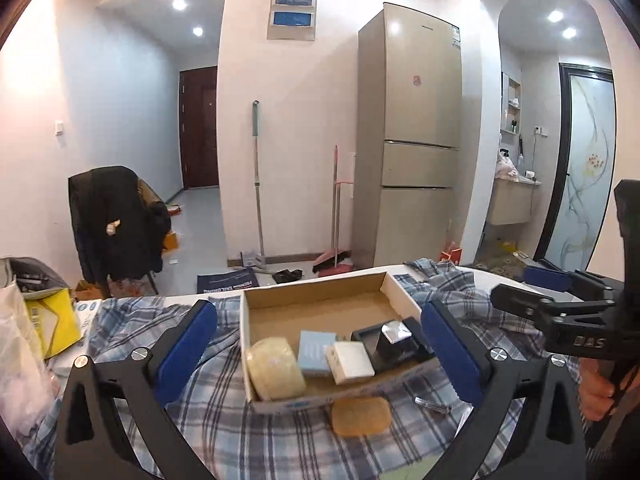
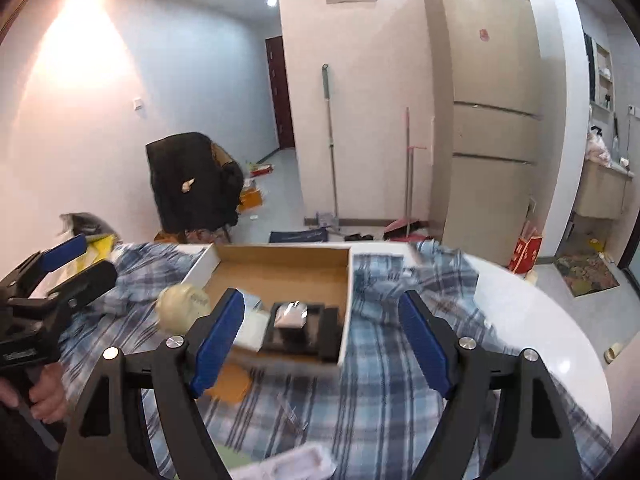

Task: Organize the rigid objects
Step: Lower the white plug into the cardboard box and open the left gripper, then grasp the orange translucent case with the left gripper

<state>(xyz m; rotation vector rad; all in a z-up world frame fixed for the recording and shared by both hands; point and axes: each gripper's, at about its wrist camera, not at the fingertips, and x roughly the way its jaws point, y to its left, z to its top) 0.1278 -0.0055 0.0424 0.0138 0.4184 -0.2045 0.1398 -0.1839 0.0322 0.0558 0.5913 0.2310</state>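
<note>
Nearest, the left gripper [image 1: 320,344] has its blue pads spread wide with nothing between them; through the gap you look straight into the cardboard box [image 1: 316,286]. The right gripper [image 2: 320,338] is also well open and grips nothing, its view blurred.

On the plaid cloth [image 1: 224,432], just outside the box's near wall at 6 o'clock, lies a flat amber slab [image 1: 360,416], and at about 4 o'clock from it a small clear, shiny piece [image 1: 434,405] I cannot make out.

Inside the box, along the near wall, the things sit in a row: a roll of yellowish tape [image 1: 274,368] at 9 o'clock, a pale blue box [image 1: 316,353] beside it, a small white box [image 1: 350,362] touching that, and a black tray with a shiny silver block on it [image 1: 394,340] at 3 o'clock. The far half of the box is bare cardboard.

At 9 o'clock on the table edge stands a yellow bag [image 1: 52,316].

Beyond the table, a chair draped in a dark coat [image 1: 116,220] stands at 10 o'clock, a mop [image 1: 258,184] and broom [image 1: 335,216] lean on the wall at 12, and a tall fridge [image 1: 416,128] stands at 1 o'clock.
</note>
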